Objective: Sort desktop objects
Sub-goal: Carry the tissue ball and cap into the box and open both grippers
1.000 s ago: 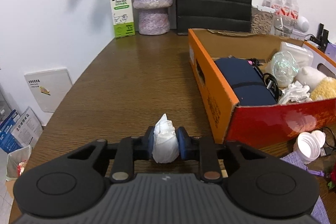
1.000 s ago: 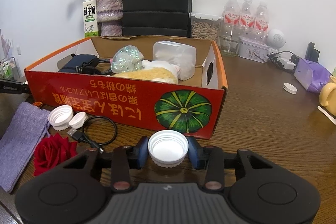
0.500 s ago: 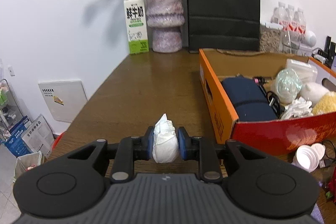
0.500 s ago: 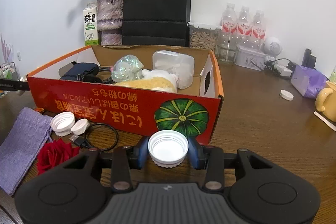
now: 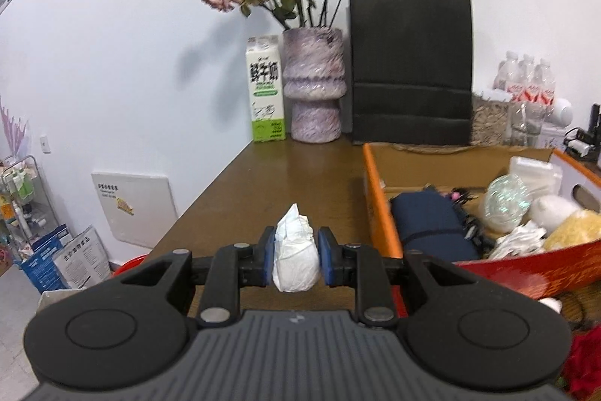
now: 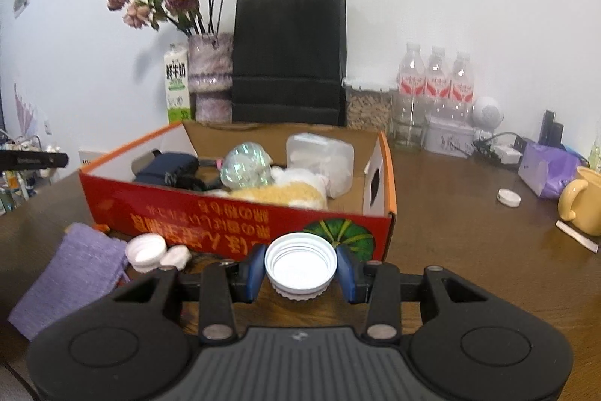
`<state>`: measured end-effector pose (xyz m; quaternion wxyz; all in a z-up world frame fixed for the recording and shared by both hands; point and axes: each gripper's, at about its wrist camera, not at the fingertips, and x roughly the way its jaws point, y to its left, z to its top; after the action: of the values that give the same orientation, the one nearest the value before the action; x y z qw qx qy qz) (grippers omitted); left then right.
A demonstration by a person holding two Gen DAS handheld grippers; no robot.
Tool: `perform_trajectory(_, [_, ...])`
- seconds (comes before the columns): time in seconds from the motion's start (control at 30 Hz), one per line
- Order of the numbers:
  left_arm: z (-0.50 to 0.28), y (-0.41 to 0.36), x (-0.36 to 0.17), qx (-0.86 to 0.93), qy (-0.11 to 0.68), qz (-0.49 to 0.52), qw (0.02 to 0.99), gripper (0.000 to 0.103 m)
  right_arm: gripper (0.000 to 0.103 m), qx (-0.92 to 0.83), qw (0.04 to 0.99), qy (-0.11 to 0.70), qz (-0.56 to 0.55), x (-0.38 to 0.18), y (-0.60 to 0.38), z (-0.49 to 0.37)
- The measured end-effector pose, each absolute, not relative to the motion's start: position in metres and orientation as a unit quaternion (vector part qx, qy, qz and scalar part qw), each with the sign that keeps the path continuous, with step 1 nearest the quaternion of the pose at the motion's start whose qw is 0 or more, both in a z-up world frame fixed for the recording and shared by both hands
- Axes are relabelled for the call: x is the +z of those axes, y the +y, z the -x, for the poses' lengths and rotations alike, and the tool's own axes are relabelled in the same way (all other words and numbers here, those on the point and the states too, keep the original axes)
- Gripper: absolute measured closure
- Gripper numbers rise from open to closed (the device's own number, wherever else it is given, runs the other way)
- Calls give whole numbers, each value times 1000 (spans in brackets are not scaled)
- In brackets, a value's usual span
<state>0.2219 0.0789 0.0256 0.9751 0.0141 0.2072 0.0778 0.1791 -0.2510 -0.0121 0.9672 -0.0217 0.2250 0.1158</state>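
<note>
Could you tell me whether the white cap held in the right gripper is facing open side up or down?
Open side up: the cap shows its hollow, ribbed inside, gripped between the right gripper's blue fingers.

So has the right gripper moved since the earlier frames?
Yes. The right gripper, shut on the white cap, has risen: it now sees further down into the orange box.
</note>
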Motion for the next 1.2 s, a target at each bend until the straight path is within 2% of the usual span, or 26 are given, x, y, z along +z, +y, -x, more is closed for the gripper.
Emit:
perform_trajectory(0.33, [-226, 38, 63, 39, 155, -29, 987, 78, 64, 127, 976, 176, 20, 28, -249, -188])
perform_trajectory(0.6, [-255, 16, 72, 6, 149, -36, 988, 78, 64, 130, 977, 166, 39, 51, -238, -235])
perform_trajectory(1.2, [-283, -1, 17, -65, 166, -68, 982, 76, 64, 101, 977, 188, 8, 1, -262, -287])
